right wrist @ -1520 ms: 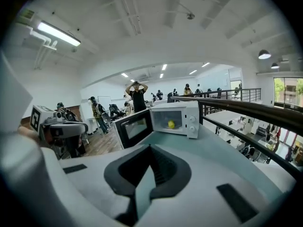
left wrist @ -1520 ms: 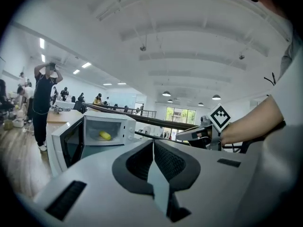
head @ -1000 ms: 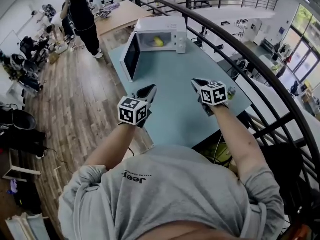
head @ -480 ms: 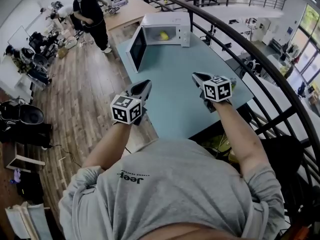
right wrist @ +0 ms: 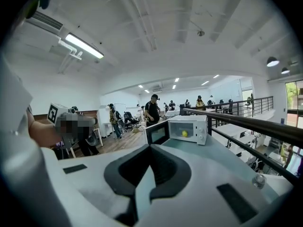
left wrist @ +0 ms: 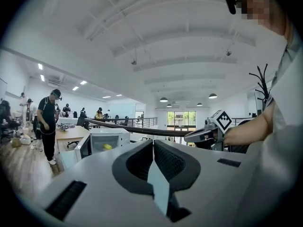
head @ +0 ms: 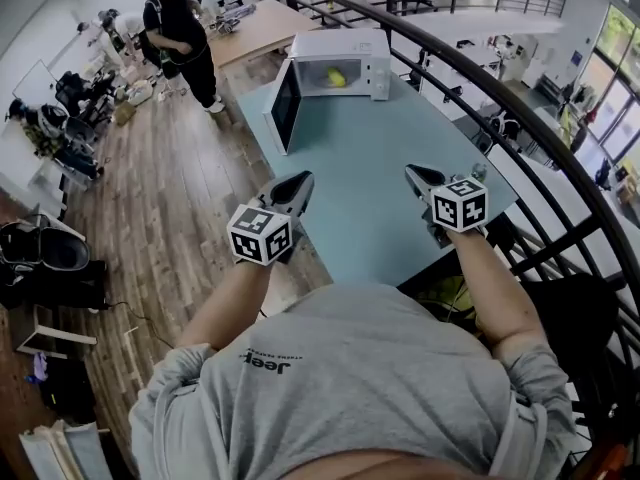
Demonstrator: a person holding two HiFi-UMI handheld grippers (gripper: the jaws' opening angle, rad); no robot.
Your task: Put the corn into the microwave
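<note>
Since a second earlier your two claws had spread a little wider apart, well short of the microwave (head: 378, 63), whose door (head: 284, 118) stayed swung open. Your left claw (head: 300, 181) was closed, pads together with nothing between them. Your right claw (head: 418, 175) was closed and empty too.

The corn (head: 338, 76) already lay inside the microwave, a yellow shape on its floor. The placing step looked done, and you seemed to be in the retreat after it. If anything remained, it was the door. Closing it would have called for reaching your left claw back to the door's outer face and pushing it toward the microwave's front, with no grip needed.

The counter (head: 380, 168) between you and the microwave was bare, so a straight reach was open. The door hung out past the counter edge on the microwave's left, over the floor. A bystander (head: 185, 38) stood beyond it on that side. On the microwave's right the railing (head: 500, 98) curved close along the counter, leaving your right claw less room.
</note>
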